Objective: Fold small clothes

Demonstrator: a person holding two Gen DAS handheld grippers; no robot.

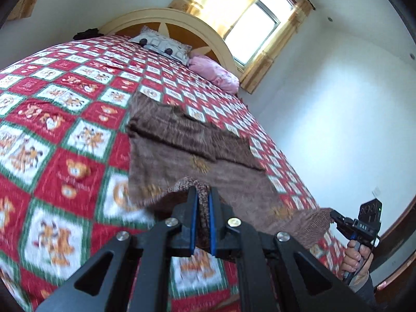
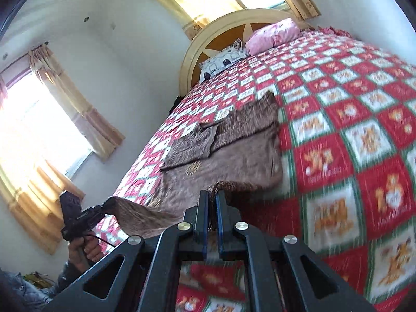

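A brown patterned garment (image 1: 187,143) (image 2: 234,150) lies spread on the bed, one sleeve folded across its far part. Its near hem is lifted off the quilt at both corners. My left gripper (image 1: 202,193) is shut on one corner of the hem, with cloth bunched between its blue pads. My right gripper (image 2: 212,195) is shut on the other corner. Each gripper also shows in the other's view, pinching the cloth: the right gripper (image 1: 334,214) at the right edge, the left gripper (image 2: 110,202) at the left. A hand holds each handle.
The red, green and white checked quilt (image 1: 65,130) (image 2: 351,130) covers the whole bed. A patterned white pillow (image 1: 161,45) and a pink bundle (image 1: 213,71) lie by the cream headboard (image 1: 182,18). A curtained window (image 1: 254,26) and white walls stand beyond.
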